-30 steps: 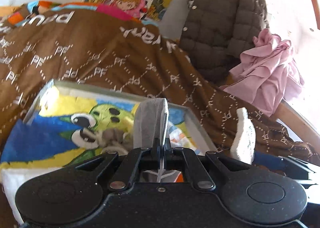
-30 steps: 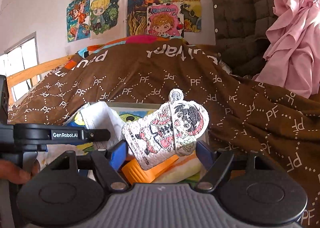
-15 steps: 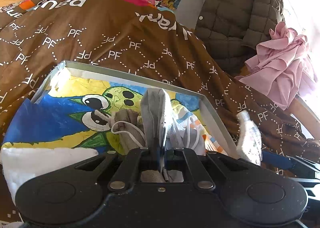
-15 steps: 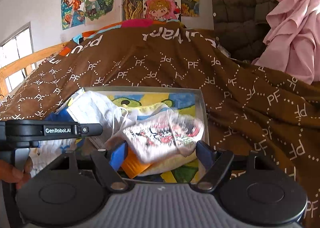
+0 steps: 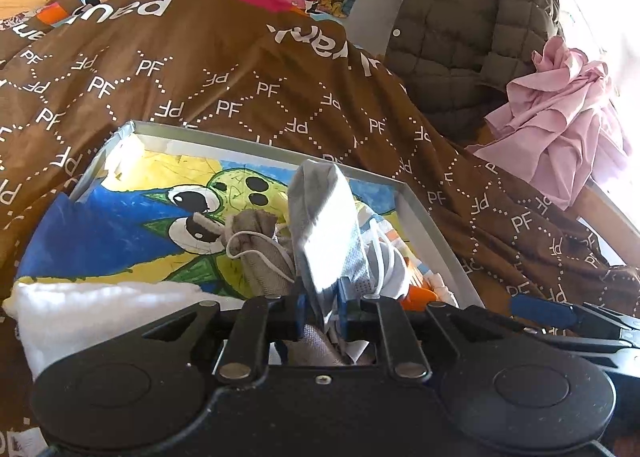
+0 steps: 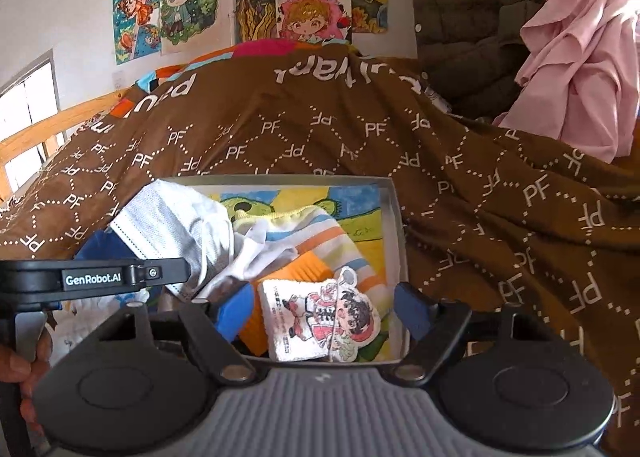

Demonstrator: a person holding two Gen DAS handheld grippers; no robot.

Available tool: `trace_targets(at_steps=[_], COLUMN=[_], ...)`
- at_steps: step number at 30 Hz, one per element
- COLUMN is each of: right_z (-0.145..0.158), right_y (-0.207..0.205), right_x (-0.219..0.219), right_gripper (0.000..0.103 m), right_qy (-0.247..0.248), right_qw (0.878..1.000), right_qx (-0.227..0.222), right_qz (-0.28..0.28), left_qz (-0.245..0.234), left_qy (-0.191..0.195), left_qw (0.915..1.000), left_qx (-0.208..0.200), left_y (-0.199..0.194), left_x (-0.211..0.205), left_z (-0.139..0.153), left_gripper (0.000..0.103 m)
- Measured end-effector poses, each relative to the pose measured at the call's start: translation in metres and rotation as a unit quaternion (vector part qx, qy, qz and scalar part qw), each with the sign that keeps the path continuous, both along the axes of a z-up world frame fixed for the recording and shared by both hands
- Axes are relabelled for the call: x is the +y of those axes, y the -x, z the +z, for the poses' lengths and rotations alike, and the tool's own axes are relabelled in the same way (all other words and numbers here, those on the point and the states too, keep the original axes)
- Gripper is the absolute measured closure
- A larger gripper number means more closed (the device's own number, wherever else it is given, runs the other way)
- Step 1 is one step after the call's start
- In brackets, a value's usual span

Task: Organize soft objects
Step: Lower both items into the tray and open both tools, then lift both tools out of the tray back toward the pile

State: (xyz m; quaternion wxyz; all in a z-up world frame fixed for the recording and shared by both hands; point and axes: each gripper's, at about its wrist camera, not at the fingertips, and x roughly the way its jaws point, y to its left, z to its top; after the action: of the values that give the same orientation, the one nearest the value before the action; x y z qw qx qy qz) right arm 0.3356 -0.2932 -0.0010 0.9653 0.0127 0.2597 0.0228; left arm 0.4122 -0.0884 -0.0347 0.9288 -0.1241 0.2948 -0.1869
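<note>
A shallow grey box (image 5: pixel 424 213) with a turtle drawing on its floor lies on the brown blanket; it also shows in the right wrist view (image 6: pixel 394 217). My left gripper (image 5: pixel 322 307) is shut on a grey face mask (image 5: pixel 324 213) that stands upright over the box. My right gripper (image 6: pixel 324 307) is open, and a small cartoon-print plush pad (image 6: pixel 320 319) lies loose between its fingers in the box's near right corner. A striped sock (image 6: pixel 312 237), an orange piece (image 6: pixel 304 269) and the mask (image 6: pixel 168 221) fill the box.
The brown PF-print blanket (image 6: pixel 480 185) covers the bed. A dark quilted jacket (image 5: pixel 472 29) and a pink garment (image 5: pixel 560 129) hang at the right. Drawings hang on the wall (image 6: pixel 304 13). A white fluffy cloth (image 5: pixel 92 309) lies at the box's near left.
My right gripper lowered the cartoon pad into the box and opened, leaving it lying there. My left gripper moved forward over the box, still holding the mask.
</note>
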Motion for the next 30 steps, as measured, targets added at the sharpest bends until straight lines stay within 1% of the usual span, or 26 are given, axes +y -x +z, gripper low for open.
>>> trace_targets(at_steps=[4, 5, 7, 8, 9, 10, 11, 12, 13, 14, 16, 21, 23, 24, 30], right_z=[0.008, 0.01, 0.016, 0.019, 0.023, 0.026, 0.03, 0.035, 0.039, 0.043, 0.05, 0.067, 0.072, 0.075, 0.083], right_y=[0.01, 0.013, 0.021, 0.025, 0.03, 0.035, 0.04, 0.046, 0.052, 0.059, 0.072, 0.108, 0.12, 0.128, 0.164], right_x=[-0.003, -0.004, -0.006, -0.006, -0.007, -0.008, -0.007, -0.006, -0.004, -0.003, 0.001, 0.015, 0.022, 0.027, 0.055], right_gripper=[0.015, 0.014, 0.011, 0.01, 0.009, 0.008, 0.007, 0.006, 0.005, 0.004, 0.001, 0.0, 0.0, 0.0, 0.0], right_qy=[-0.004, -0.006, -0.01, -0.013, -0.016, -0.019, -0.02, -0.02, -0.018, -0.016, -0.016, -0.022, -0.03, -0.036, -0.036], right_qw=[1.0, 1.0, 1.0, 0.999, 0.999, 0.999, 0.998, 0.998, 0.997, 0.997, 0.995, 0.992, 0.99, 0.99, 0.987], right_qx=[-0.01, -0.014, -0.024, -0.03, -0.037, -0.044, -0.052, -0.06, -0.07, -0.08, -0.095, -0.127, -0.134, -0.138, -0.158], right_qz=[-0.008, -0.01, -0.013, -0.013, -0.013, -0.013, -0.013, -0.012, -0.01, -0.01, -0.01, -0.012, -0.011, -0.008, 0.015], left_qz=[0.01, 0.013, 0.019, 0.021, 0.024, 0.027, 0.029, 0.031, 0.032, 0.033, 0.033, 0.034, 0.035, 0.037, 0.049], left_qy=[0.004, 0.006, 0.007, 0.008, 0.007, 0.007, 0.008, 0.008, 0.009, 0.012, 0.021, 0.031, 0.027, 0.024, 0.003], left_qw=[0.9999, 0.9999, 0.9997, 0.9996, 0.9995, 0.9993, 0.999, 0.9987, 0.9983, 0.9976, 0.9964, 0.9928, 0.9911, 0.9902, 0.9856], left_qx=[-0.005, -0.007, -0.011, -0.014, -0.019, -0.026, -0.033, -0.041, -0.049, -0.06, -0.075, -0.111, -0.126, -0.133, -0.162], left_y=[0.005, 0.007, 0.012, 0.015, 0.018, 0.023, 0.029, 0.033, 0.039, 0.045, 0.056, 0.089, 0.105, 0.113, 0.161], left_x=[0.005, 0.006, 0.008, 0.01, 0.011, 0.012, 0.013, 0.014, 0.016, 0.018, 0.022, 0.032, 0.036, 0.038, 0.057], left_z=[0.006, 0.007, 0.011, 0.013, 0.016, 0.019, 0.023, 0.026, 0.03, 0.035, 0.043, 0.068, 0.077, 0.081, 0.104], left_gripper=[0.074, 0.073, 0.066, 0.064, 0.058, 0.051, 0.047, 0.04, 0.035, 0.034, 0.027, 0.015, 0.009, 0.002, 0.001])
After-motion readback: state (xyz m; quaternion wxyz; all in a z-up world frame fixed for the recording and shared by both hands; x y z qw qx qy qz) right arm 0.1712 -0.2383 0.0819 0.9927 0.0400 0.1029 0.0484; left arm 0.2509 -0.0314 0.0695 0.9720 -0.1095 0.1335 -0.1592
